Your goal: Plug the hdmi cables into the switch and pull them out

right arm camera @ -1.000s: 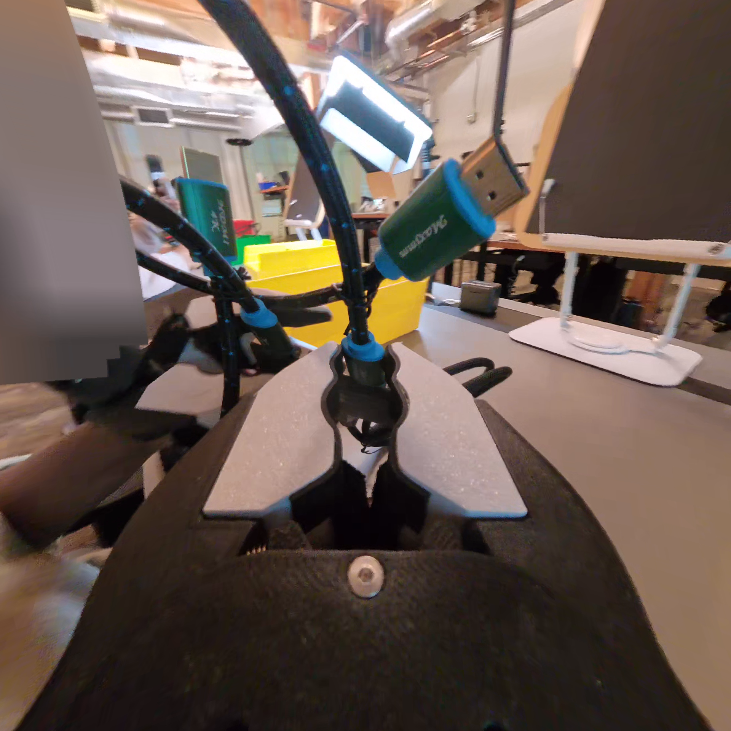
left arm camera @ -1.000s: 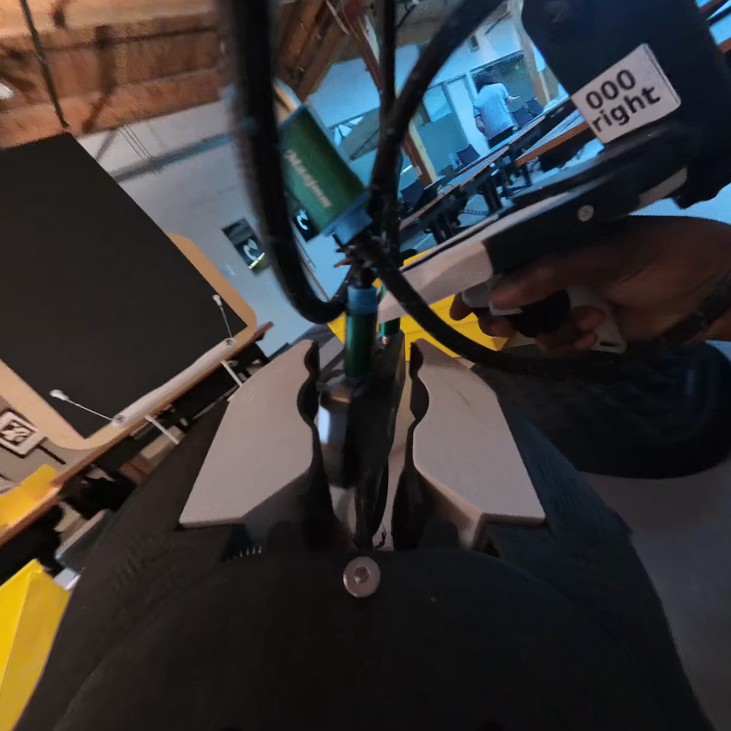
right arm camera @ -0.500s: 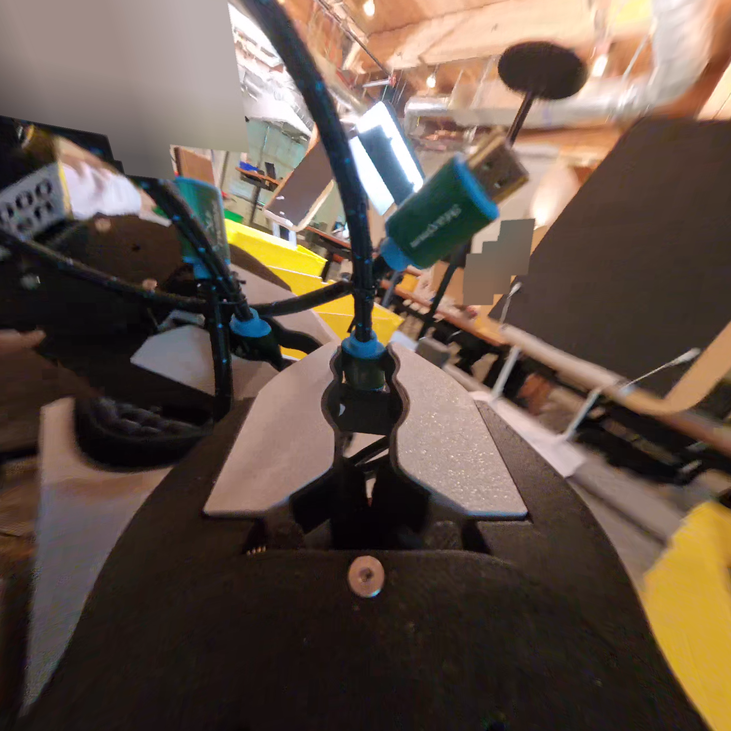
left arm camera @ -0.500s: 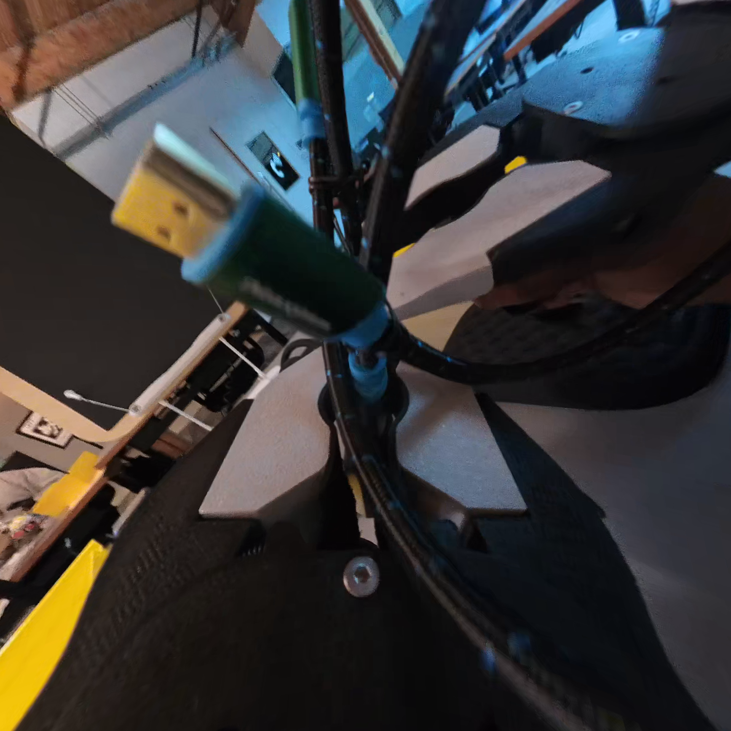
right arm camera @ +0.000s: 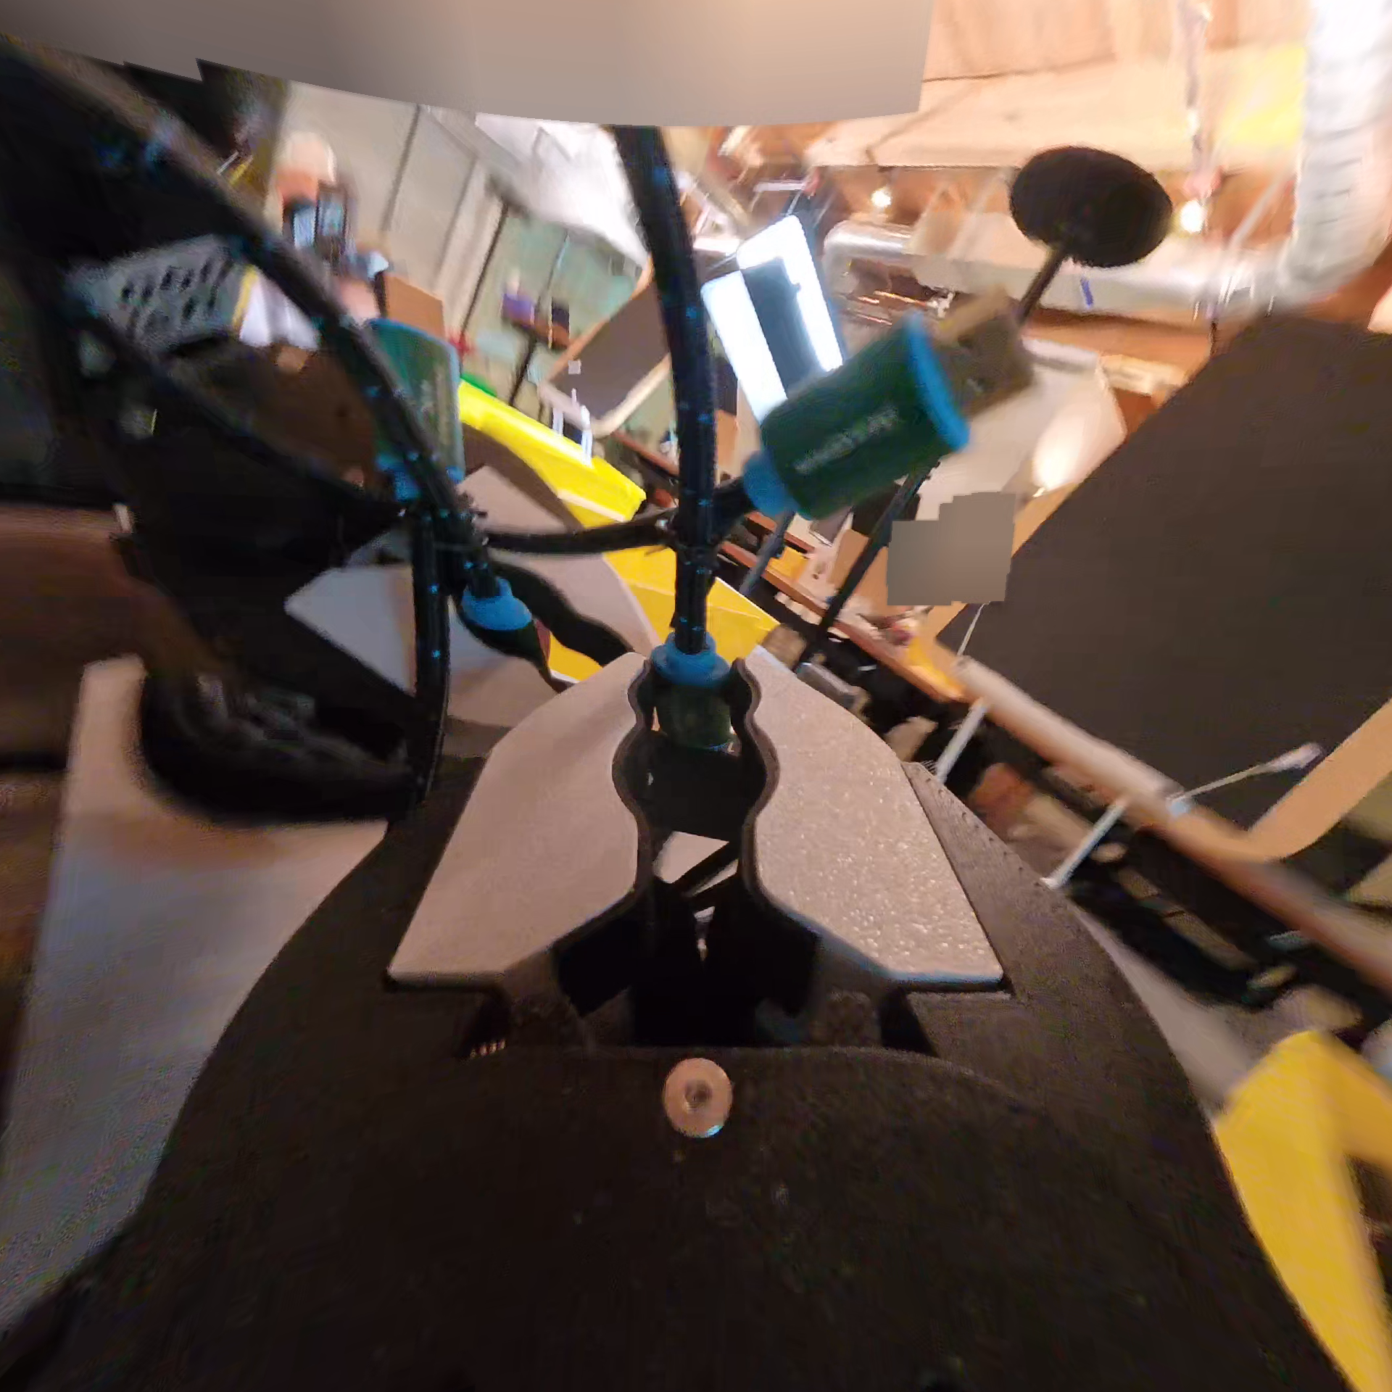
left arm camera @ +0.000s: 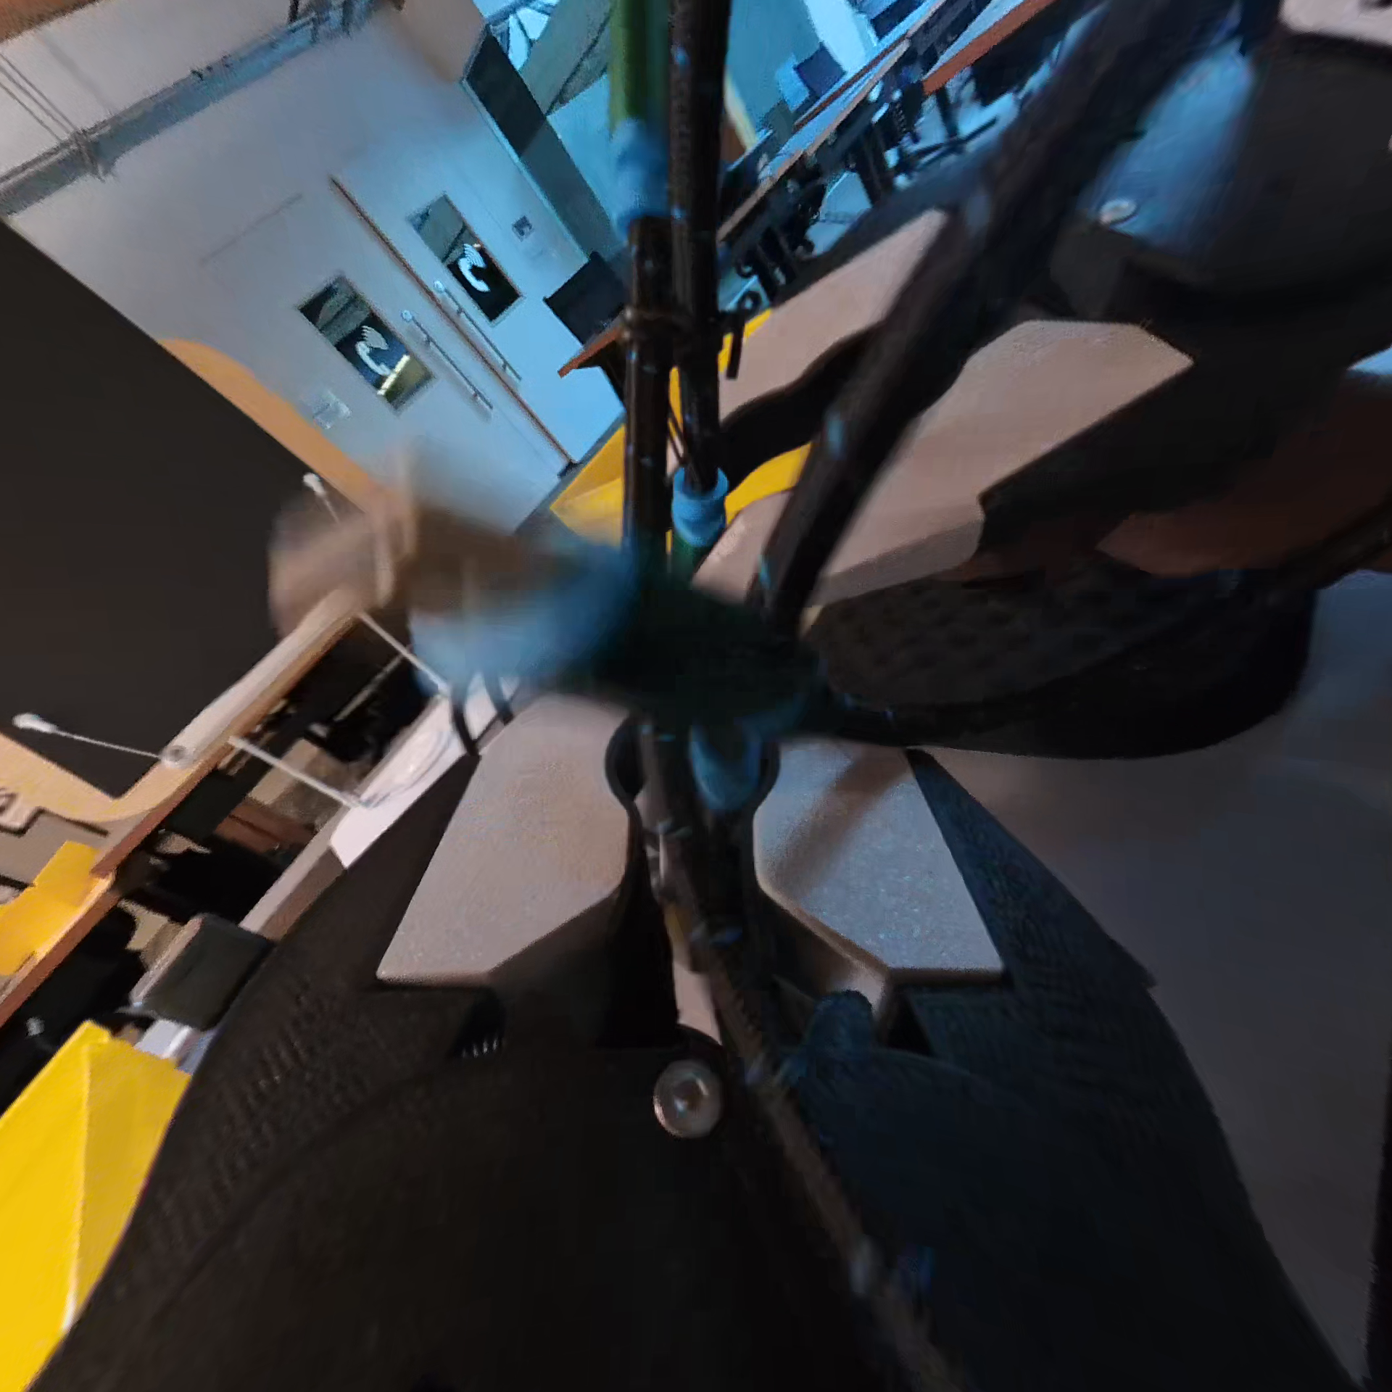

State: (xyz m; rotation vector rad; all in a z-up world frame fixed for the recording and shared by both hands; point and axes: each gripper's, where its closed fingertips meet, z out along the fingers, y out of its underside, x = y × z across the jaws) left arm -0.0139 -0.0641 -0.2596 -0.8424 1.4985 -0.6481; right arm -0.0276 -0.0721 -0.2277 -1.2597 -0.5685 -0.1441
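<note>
Both grippers are lifted off the table with a tangle of black braided HDMI cables between them. My left gripper [left arm camera: 693,753] is shut on a cable end at its blue collar [left arm camera: 721,770]. A loose green plug [left arm camera: 527,625] swings in front of it, blurred. My right gripper [right arm camera: 689,678] is shut on a green plug [right arm camera: 691,712] with a blue collar. A second green plug with a gold tip [right arm camera: 859,429] hangs free above it. The left gripper also shows in the right wrist view [right arm camera: 452,625], and the right gripper in the left wrist view [left arm camera: 1017,422]. I cannot make out the switch.
A black panel on a tan stand [right arm camera: 1205,572] is at the right, also in the left wrist view [left arm camera: 113,527]. Yellow bins [right arm camera: 572,467] [left arm camera: 68,1175] lie beyond and beside the grey table [left arm camera: 1205,904]. A black round microphone on a stand [right arm camera: 1088,203] is behind.
Both grippers have tilted and risen with the cables still in them. The loose plug before the left gripper has swung down and across and is now blurred.
</note>
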